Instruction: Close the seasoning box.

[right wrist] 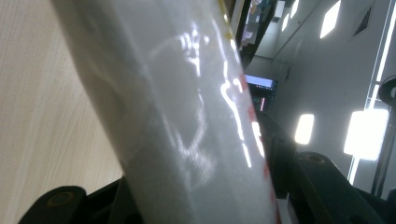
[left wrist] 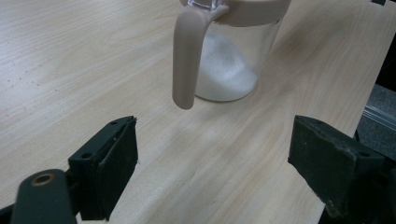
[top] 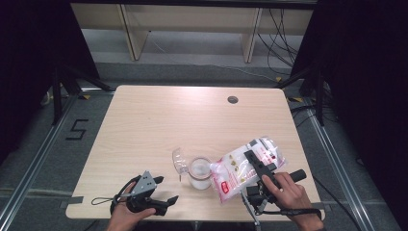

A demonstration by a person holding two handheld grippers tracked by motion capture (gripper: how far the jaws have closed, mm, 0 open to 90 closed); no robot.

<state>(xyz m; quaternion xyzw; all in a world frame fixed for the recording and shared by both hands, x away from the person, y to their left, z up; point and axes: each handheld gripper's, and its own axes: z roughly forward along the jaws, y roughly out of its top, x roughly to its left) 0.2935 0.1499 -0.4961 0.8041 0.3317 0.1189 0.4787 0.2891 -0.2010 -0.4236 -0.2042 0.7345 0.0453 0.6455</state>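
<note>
One clear jug (top: 200, 174) (white grains inside), one bag (top: 245, 166) clamped by right gripper (top: 253, 161), left gripper (left wrist: 212, 163) spread, holding nothing

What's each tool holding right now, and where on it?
Right tool clamps the plastic bag across its middle; left tool is open, holding nothing.

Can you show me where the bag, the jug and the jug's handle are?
bag (top: 243, 166), high view, on its clear middle, left of the gripper.
jug (left wrist: 229, 70), left gripper view, on its clear wall over the white powder.
handle (left wrist: 184, 60), left gripper view, on the middle of the beige strip.
</note>
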